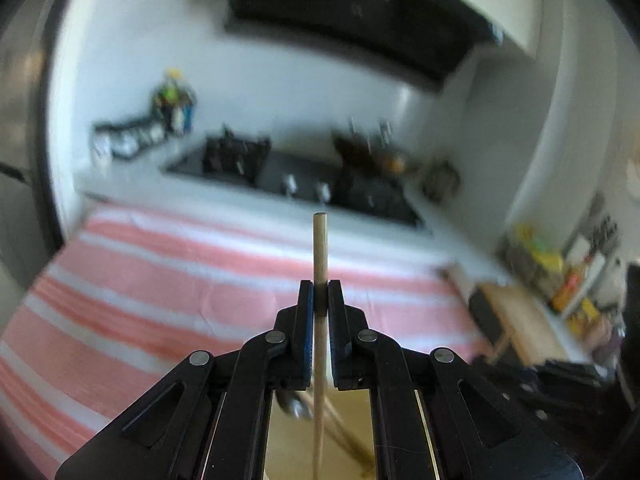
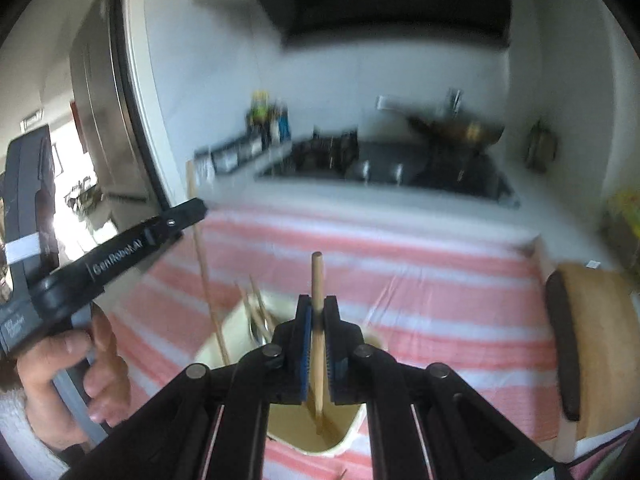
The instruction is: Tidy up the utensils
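My left gripper (image 1: 319, 294) is shut on a thin wooden stick (image 1: 319, 248) that stands upright, its lower end dropping into a cream utensil holder (image 1: 280, 440) below. My right gripper (image 2: 317, 312) is shut on a thicker wooden handle (image 2: 317, 280), upright, with its lower end inside the same cream holder (image 2: 352, 432). In the right wrist view the left gripper (image 2: 192, 208) shows at the left with its stick (image 2: 202, 256) reaching into the holder, beside other utensils (image 2: 258, 312).
The holder stands on a pink and white striped cloth (image 2: 440, 280). A wooden board with a dark edge (image 2: 592, 336) lies at the right. Behind are a black stove (image 1: 288, 172), a range hood and a counter rack (image 1: 132, 136). Shelves with packets (image 1: 560, 272) stand at the right.
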